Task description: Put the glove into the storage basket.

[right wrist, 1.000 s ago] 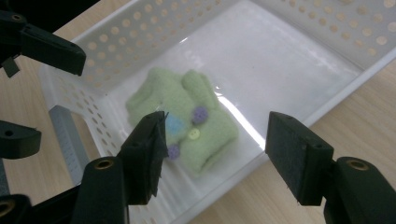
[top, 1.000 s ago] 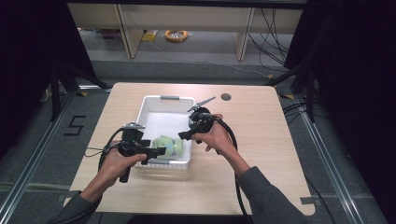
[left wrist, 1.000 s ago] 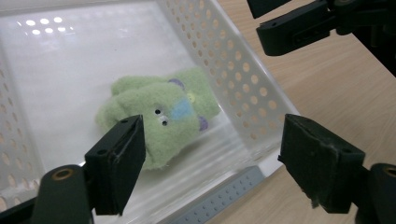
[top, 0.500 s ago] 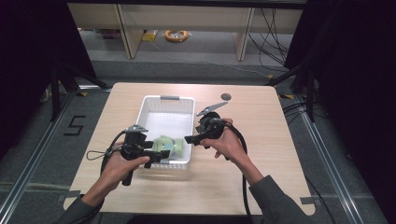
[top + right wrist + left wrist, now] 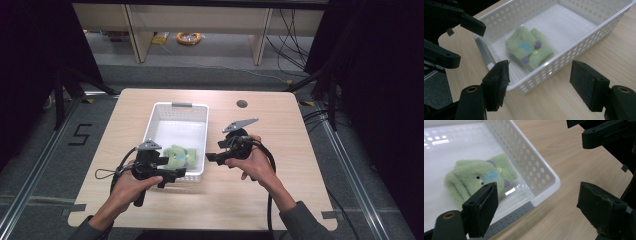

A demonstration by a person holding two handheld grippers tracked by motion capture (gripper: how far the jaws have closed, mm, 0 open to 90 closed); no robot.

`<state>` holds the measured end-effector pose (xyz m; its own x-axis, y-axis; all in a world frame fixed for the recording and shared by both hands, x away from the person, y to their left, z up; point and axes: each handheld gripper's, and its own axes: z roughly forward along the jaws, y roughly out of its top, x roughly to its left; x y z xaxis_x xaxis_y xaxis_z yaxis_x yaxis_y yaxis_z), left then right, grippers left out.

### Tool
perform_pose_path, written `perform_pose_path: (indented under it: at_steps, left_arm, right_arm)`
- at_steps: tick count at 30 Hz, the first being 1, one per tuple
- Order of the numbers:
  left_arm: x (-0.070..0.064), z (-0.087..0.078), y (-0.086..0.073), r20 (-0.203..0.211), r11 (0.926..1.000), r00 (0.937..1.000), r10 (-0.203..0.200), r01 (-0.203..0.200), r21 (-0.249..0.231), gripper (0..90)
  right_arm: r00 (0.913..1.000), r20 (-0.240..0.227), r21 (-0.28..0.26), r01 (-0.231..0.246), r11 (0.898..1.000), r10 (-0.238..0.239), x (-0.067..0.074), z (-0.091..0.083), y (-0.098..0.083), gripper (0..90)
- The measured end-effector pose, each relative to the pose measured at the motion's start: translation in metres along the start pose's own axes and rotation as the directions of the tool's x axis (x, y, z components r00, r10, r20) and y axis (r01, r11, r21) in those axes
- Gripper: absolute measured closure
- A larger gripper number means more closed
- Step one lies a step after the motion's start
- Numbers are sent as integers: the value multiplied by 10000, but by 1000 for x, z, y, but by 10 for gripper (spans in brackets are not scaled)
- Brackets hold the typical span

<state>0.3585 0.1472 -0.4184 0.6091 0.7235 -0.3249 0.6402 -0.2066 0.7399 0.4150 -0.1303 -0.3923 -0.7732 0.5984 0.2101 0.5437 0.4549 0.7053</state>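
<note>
While the green folded cloth (image 5: 176,157) lies flat on the floor of the white basket (image 5: 176,107), in the corner nearest the person, both claws stand outside the basket walls. Compared with the high view a second earlier, the right claw (image 5: 214,157) has drawn away from over the basket to its right-hand side, and the left claw (image 5: 175,174) sits at the basket's near left corner, little moved. Judged from this, the cloth has been put in the basket and released, so the placing step appears complete and the hands are backing off.

Left claw: jaws spread wide, having just finished opening; in the left gripper view nothing lies between them, and they frame the basket's near corner (image 5: 554,180) and the bare tabletop (image 5: 564,152) beside it, with the cloth (image 5: 476,178) beyond the left jaw.

Right claw: jaws have just been opening and stand wide apart, holding nothing; the right gripper view looks across the basket's long wall (image 5: 564,61) toward the cloth (image 5: 530,48), untouched inside.
</note>
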Motion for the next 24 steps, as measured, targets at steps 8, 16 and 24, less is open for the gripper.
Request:
perform_pose_path:
  at_steps: [8,16,24]
  left_arm:
    - [-9,0,-7,259,9998,9995,160,-156,-158,163]
    - [-20,4,-15,370,9990,9987,346,-335,-293,163]
    - [-28,7,-20,565,9981,9969,548,-530,-324,163]
  right_arm:
    - [9999,-92,-439,48,9990,-52,0,-12,-17,323]
    - [10000,-31,-695,31,9976,-33,-1,-19,-32,322]
    - [10000,36,-874,2,9962,1,-1,-23,-54,302]
